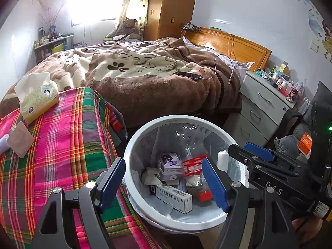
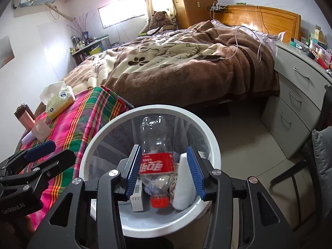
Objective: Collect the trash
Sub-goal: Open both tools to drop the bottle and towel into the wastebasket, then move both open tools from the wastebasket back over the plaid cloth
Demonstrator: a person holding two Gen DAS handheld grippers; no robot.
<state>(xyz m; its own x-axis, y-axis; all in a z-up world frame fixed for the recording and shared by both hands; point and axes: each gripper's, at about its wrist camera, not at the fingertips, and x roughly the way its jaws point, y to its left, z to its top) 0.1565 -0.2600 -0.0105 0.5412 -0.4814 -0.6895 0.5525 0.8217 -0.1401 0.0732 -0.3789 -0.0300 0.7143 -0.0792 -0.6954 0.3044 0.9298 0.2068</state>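
- Daylight came through the window point(image 2: 122, 10), blown out to white glare in both views.
- The room was evenly bright; soft shadow lay under the bed point(image 2: 186, 66).
- Fisheye bending curved the walls, with dark corners.
- Focus stayed sharp, without motion blur.

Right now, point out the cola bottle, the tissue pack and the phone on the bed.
cola bottle point(image 2: 157, 162), right wrist view, red label.
tissue pack point(image 1: 39, 98), left wrist view, front face.
phone point(image 2: 209, 57), right wrist view, screen.
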